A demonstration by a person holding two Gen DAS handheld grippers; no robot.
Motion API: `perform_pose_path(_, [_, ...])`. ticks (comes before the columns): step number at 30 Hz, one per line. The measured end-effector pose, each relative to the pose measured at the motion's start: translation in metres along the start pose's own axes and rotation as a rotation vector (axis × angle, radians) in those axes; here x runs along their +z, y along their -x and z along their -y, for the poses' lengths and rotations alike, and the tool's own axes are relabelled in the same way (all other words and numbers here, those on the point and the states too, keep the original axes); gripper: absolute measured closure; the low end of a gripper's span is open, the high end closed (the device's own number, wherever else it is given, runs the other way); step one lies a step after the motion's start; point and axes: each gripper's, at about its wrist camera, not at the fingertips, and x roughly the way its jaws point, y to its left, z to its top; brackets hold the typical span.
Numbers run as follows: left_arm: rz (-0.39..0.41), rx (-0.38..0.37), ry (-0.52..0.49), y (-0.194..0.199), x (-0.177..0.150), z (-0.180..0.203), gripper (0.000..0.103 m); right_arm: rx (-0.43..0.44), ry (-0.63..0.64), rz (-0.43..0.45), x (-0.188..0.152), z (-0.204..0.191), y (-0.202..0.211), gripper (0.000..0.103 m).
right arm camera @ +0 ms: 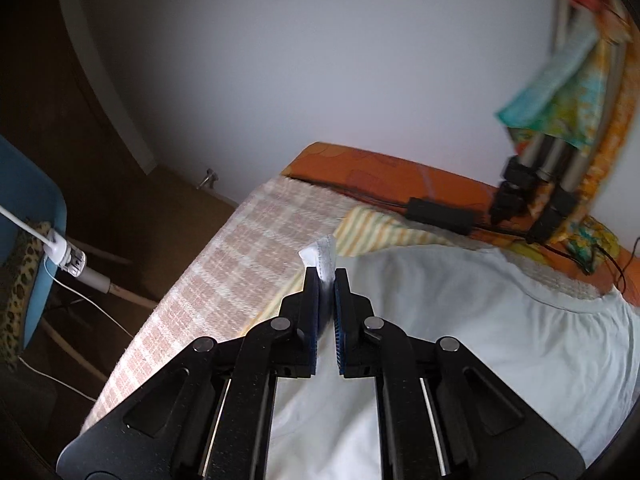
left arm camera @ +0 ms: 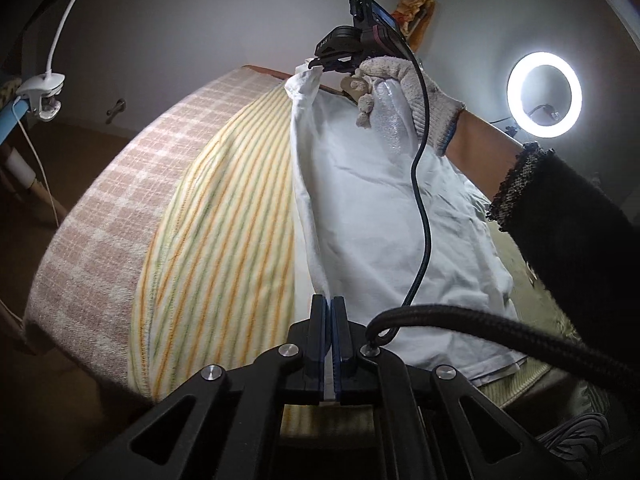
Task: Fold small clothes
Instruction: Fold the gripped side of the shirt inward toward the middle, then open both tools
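A small white garment is lifted off the bed, its left edge stretched taut between both grippers. My left gripper is shut on the near end of that edge. In the left wrist view my right gripper, held by a gloved hand, pinches the far corner. In the right wrist view my right gripper is shut on a hemmed corner of the white garment, which spreads below and to the right.
Under the garment lie a yellow-striped cloth and a pink checked blanket on the bed. A ring light glows at right. A black adapter and tripod legs sit on the orange sheet; a blue chair stands left.
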Motion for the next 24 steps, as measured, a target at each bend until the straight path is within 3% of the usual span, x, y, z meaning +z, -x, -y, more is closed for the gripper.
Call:
perform_pose_path(6, [-0.035, -0.051, -0.103, -0.017, -0.003, 0.047, 0.103, -0.023, -0.057, 0.04, -0.015, 0.052, 0.035, 0.095])
perform_pose_path(11, [-0.115, -0.066, -0.143, -0.049, -0.014, 0.074, 0.103, -0.09, -0.104, 0.028, -0.038, 0.1, 0.043, 0.095])
perform_pose_path(18, [-0.159, -0.087, -0.16, -0.068, -0.02, 0.094, 0.102, -0.14, -0.092, 0.01, -0.051, 0.124, 0.036, 0.095])
perform_pose_path(20, [-0.163, -0.1, -0.169, -0.067, -0.021, 0.096, 0.085, -0.16, -0.079, 0.005, -0.05, 0.124, 0.032, 0.095])
perform_pose_path(22, [-0.153, -0.096, -0.192, -0.066, -0.023, 0.103, 0.077, -0.189, -0.076, -0.009, -0.049, 0.125, 0.03, 0.095])
perform_pose_path(23, [-0.144, -0.091, -0.209, -0.063, -0.023, 0.106, 0.074, -0.187, -0.084, -0.011, -0.049, 0.127, 0.03, 0.092])
perform_pose_path(24, [-0.136, -0.089, -0.222, -0.063, -0.023, 0.108, 0.074, -0.186, -0.094, -0.009, -0.048, 0.129, 0.033, 0.083])
